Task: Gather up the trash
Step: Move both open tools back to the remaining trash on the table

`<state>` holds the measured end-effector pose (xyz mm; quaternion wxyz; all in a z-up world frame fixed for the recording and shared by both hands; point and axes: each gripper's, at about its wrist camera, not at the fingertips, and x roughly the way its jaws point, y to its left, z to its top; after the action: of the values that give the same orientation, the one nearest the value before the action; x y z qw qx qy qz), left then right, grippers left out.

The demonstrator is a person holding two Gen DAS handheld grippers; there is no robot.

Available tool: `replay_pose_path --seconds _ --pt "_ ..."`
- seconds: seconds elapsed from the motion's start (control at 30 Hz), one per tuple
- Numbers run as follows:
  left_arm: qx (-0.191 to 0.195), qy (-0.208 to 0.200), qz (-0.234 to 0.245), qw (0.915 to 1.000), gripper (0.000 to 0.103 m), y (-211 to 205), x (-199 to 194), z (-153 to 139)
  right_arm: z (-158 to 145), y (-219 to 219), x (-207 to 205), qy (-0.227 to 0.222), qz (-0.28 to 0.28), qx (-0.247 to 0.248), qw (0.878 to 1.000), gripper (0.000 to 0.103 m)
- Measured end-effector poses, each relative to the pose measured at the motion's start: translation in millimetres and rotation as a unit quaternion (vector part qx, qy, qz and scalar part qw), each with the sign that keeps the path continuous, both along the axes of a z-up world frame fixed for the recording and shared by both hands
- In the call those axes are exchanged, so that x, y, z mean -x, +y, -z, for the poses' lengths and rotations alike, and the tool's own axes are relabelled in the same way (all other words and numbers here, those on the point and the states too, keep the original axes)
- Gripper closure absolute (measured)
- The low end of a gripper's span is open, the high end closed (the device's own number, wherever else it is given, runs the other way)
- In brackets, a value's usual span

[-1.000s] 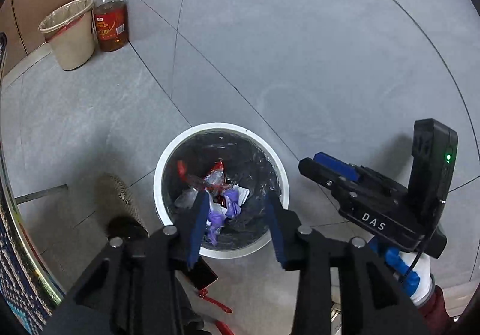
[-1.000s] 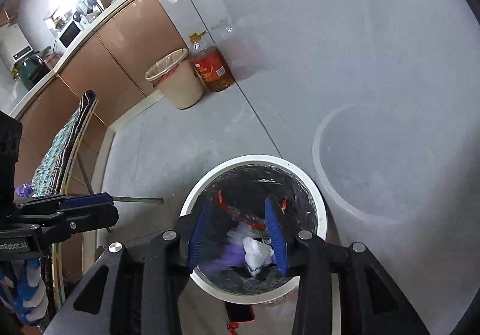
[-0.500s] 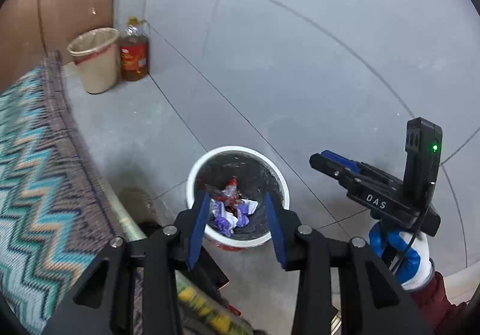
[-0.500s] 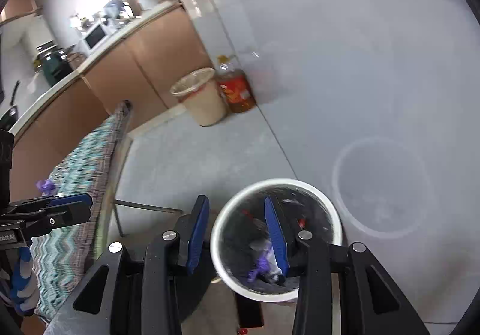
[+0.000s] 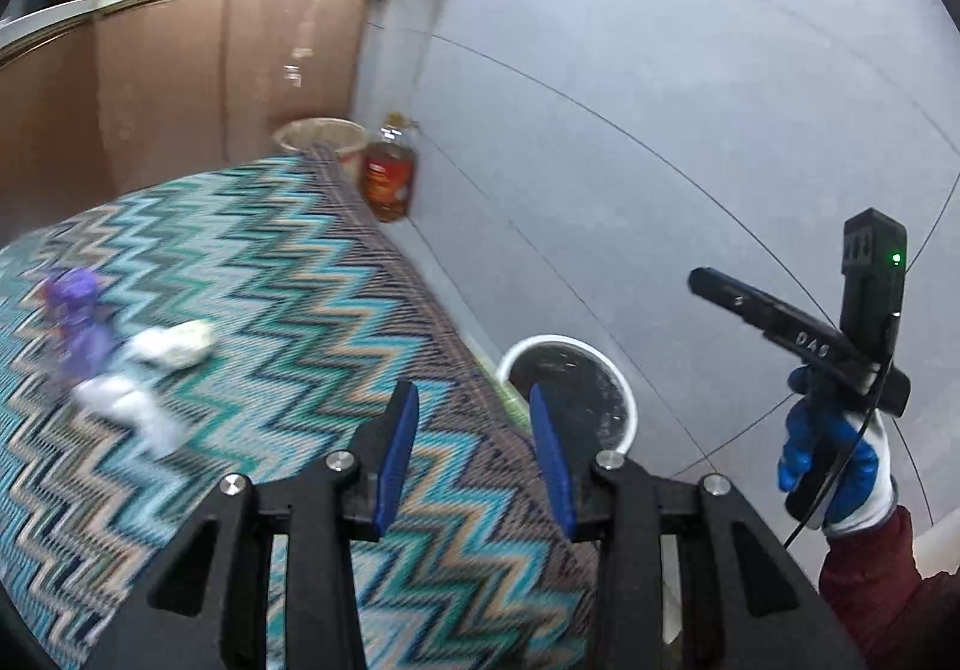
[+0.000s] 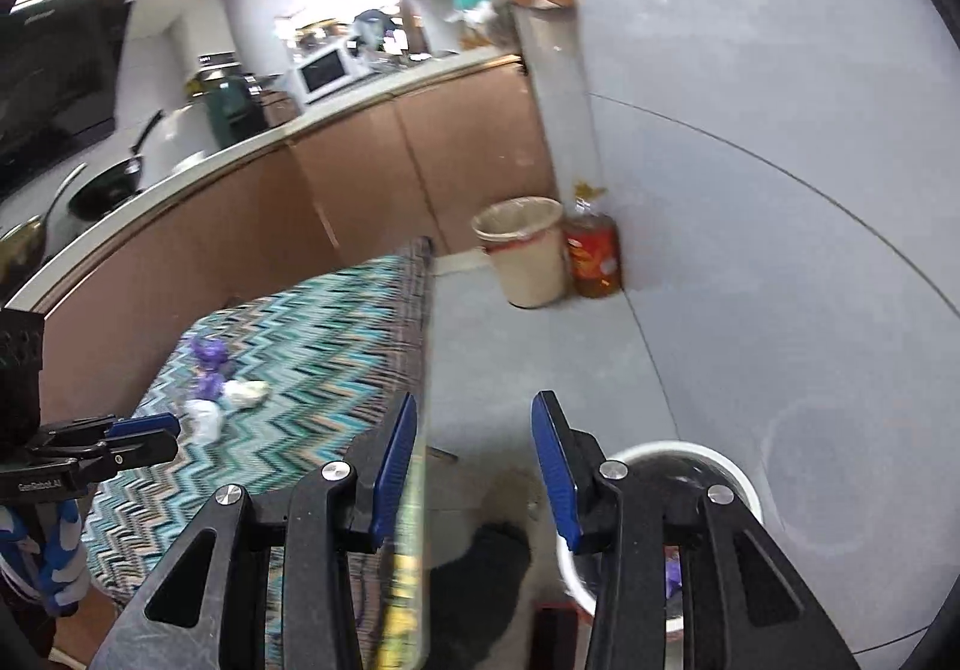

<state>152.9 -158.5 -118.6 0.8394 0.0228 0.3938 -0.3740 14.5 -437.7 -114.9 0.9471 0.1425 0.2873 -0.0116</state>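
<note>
The left gripper [image 5: 474, 448] has its blue pads parted with nothing between them; it is released and hangs above the near edge of the zigzag tablecloth [image 5: 258, 274]. The right gripper [image 6: 474, 460] is likewise empty, its jaws parted over bare grey floor, with the cloth's edge just left of its left pad.

Beyond the left jaws, the white trash bin [image 5: 567, 349] with its dark liner stands on the floor right beside the table edge, partly hidden by the right pad. In the right wrist view the same bin [image 6: 720, 457] sits low and to the right, mostly covered by the gripper's own right arm, and what may be a purple scrap shows inside, though blur makes that uncertain.

The trash left to collect lies on the cloth, well to the left of both sets of jaws: a purple wrapper [image 5: 81, 322], a crumpled white paper [image 5: 177, 343] just beside it, and a blurred white tissue [image 5: 129, 412] nearer the camera.

Farther out, a beige waste basket [image 6: 525, 250] and an oil bottle [image 6: 593, 259] stand together against the wall at the cabinet's end. A microwave [image 6: 321, 70] sits on the counter.
</note>
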Motion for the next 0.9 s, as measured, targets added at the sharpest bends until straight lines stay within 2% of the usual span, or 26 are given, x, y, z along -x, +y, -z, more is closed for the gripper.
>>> replay_pose_path --seconds 0.2,0.37,0.63,0.9 --pt "0.02 -0.015 -0.057 0.9981 0.066 81 8 -12 -23 56 -14 -0.015 -0.05 0.019 0.998 0.065" --pt "0.037 -0.017 -0.109 0.9932 0.066 145 10 -13 -33 95 -26 -0.018 -0.09 0.03 0.995 0.065" --pt "0.055 0.006 -0.18 0.9822 0.063 218 5 11 -25 156 -58 0.009 -0.15 0.036 0.988 0.065" --pt "0.061 0.059 -0.22 0.9718 0.063 252 -26 51 1 202 -93 0.048 -0.207 0.041 0.976 0.065"
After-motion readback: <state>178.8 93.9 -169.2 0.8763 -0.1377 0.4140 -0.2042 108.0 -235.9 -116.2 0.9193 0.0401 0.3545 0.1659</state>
